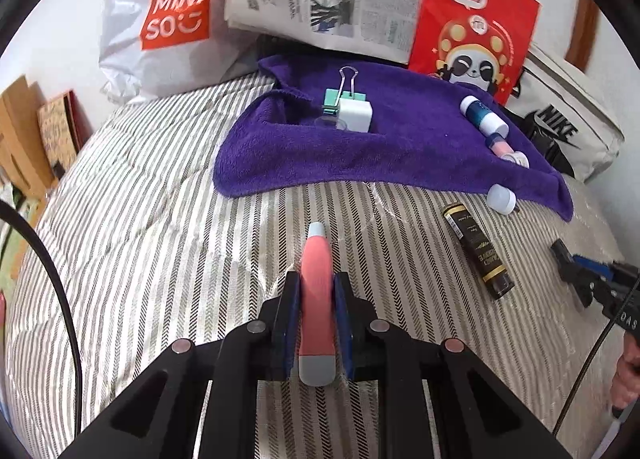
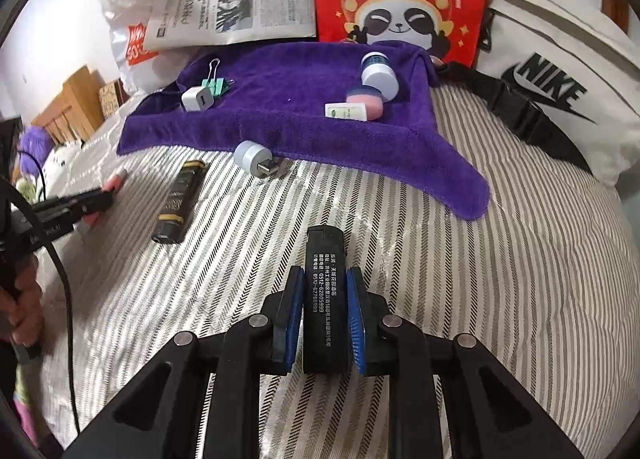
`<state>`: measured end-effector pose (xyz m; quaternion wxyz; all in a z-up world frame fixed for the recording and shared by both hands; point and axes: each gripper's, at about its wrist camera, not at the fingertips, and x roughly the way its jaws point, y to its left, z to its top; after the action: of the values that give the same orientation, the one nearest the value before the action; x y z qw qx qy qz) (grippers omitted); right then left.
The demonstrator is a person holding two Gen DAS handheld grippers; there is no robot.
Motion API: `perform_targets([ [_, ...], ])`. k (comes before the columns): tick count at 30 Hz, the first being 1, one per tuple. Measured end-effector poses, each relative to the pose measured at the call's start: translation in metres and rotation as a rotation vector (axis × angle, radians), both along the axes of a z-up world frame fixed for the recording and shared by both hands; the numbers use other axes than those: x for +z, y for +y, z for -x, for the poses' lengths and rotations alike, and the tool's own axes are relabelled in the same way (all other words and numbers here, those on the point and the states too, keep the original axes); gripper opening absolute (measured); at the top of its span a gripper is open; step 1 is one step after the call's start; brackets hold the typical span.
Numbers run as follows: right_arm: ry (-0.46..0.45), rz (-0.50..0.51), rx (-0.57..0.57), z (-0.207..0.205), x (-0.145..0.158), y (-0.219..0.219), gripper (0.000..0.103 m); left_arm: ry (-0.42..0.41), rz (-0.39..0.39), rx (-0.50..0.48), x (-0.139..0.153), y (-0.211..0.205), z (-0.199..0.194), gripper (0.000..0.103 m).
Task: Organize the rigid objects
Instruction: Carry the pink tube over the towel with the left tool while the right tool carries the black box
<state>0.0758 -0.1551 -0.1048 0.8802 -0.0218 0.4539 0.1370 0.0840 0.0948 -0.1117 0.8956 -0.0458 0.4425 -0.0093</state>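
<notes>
The coral pen [image 1: 316, 279] sits clamped in the left gripper [image 1: 316, 299]; the black lighter [image 2: 325, 299] is pinched by the right gripper [image 2: 325, 299], both low over the striped bedcover [image 2: 500, 259]. At twelve o'clock lies the purple towel [image 2: 300, 111], already holding a charger [image 2: 197, 98], binder clip [image 2: 216, 84] and jars [image 2: 378, 73]. A black tube [image 2: 178, 201] and a USB plug [image 2: 253, 157] remain off it, so the sorting looks roughly half done.

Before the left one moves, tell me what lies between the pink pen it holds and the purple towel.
Nothing visible. The left hand-held gripper holds the pink pen with grey ends; only bare striped bedcover separates it from the purple fleece towel.
</notes>
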Motion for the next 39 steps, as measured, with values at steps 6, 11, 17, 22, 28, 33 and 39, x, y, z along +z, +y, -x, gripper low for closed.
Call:
perform_targets([
  [6,-0.024,-0.003,-0.001,0.003,0.018,-0.001,0.022,-0.024,0.058,-0.029,0.017,-0.004,0.002,0.017],
  [11,-0.015,-0.037,-0.005,-0.003,0.021,-0.003,0.022,-0.039,0.083,-0.062,0.027,-0.009,0.001,0.017],
  [17,-0.012,-0.037,-0.003,-0.012,0.024,-0.002,0.022,-0.045,0.097,-0.073,0.033,-0.009,-0.008,0.017],
  [22,-0.031,-0.039,0.007,-0.023,0.036,0.000,0.022,-0.054,0.114,-0.082,0.040,-0.006,-0.022,0.017],
  [28,-0.048,-0.054,0.003,-0.037,0.046,0.001,0.022,-0.069,0.116,-0.100,0.052,-0.009,-0.048,0.017],
  [33,-0.040,-0.055,-0.003,-0.041,0.046,0.000,0.022,-0.072,0.122,-0.130,0.060,-0.017,-0.080,0.017],
  [39,-0.021,-0.057,-0.032,-0.045,0.039,-0.006,0.022,-0.039,0.165,-0.152,0.050,-0.030,-0.115,0.017],
])
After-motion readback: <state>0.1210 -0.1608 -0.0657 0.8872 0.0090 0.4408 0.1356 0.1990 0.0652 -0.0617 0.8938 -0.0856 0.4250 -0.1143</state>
